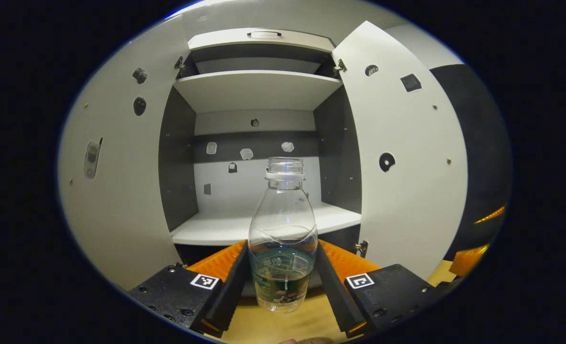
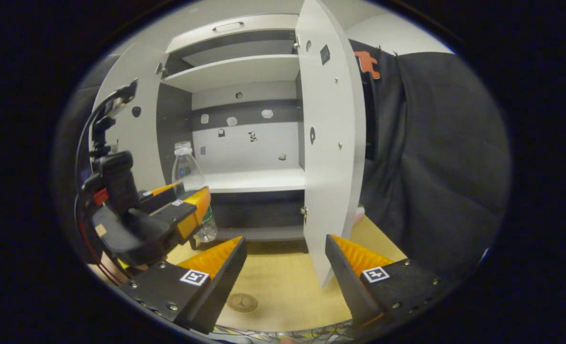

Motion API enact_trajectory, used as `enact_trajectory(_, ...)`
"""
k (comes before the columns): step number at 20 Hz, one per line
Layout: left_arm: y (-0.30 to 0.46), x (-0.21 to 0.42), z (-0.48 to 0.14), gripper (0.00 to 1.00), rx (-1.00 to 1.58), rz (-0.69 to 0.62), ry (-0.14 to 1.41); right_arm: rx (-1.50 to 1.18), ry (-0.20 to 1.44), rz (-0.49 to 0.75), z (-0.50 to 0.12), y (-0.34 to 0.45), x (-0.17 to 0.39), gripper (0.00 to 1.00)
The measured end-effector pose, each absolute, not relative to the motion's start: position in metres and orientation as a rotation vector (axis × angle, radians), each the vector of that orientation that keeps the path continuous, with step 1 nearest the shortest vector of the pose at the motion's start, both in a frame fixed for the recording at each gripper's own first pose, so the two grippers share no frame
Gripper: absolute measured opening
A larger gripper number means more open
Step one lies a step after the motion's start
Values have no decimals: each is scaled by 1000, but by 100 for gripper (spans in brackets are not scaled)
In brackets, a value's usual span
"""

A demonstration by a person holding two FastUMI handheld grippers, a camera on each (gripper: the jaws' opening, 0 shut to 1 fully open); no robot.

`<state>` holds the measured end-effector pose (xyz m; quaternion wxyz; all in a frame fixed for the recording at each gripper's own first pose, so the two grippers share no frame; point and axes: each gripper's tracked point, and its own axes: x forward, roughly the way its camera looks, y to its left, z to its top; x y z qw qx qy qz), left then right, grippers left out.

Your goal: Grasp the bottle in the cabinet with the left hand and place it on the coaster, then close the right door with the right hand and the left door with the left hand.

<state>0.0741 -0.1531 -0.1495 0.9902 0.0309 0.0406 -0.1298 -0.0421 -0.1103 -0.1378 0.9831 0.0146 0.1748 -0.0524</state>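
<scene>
A clear, capless bottle (image 1: 283,224) with a green label and a little water stands upright between the fingers of my left gripper (image 1: 283,258), which is shut on its lower body. It is held just in front of the open cabinet's lower shelf (image 1: 225,229), over the wooden table. In the right gripper view the same bottle (image 2: 186,169) and left gripper (image 2: 187,210) appear at the left. A small round coaster (image 2: 241,302) lies on the table near my right gripper (image 2: 285,241), which is open and holds nothing.
Both cabinet doors are swung wide: the left door (image 1: 120,167) and the right door (image 1: 407,167). The right door's edge (image 2: 333,143) stands just ahead of my right gripper. An upper shelf (image 1: 256,88) spans the cabinet. A dark cloth (image 2: 431,157) hangs at the right.
</scene>
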Motion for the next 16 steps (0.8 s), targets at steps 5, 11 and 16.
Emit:
enact_trajectory(5, -169, 28, -230, 82, 29, -321, 170, 39, 453, -119, -175, -122, -65, 100)
enact_trajectory(11, -179, 0, -313, 82, -2, -371, 281, 54, 562, -141, -222, -129, -83, 100)
enact_trajectory(16, -181, -7, -354, 82, -27, -383, 325, 36, 611, -140, -244, -128, -87, 100)
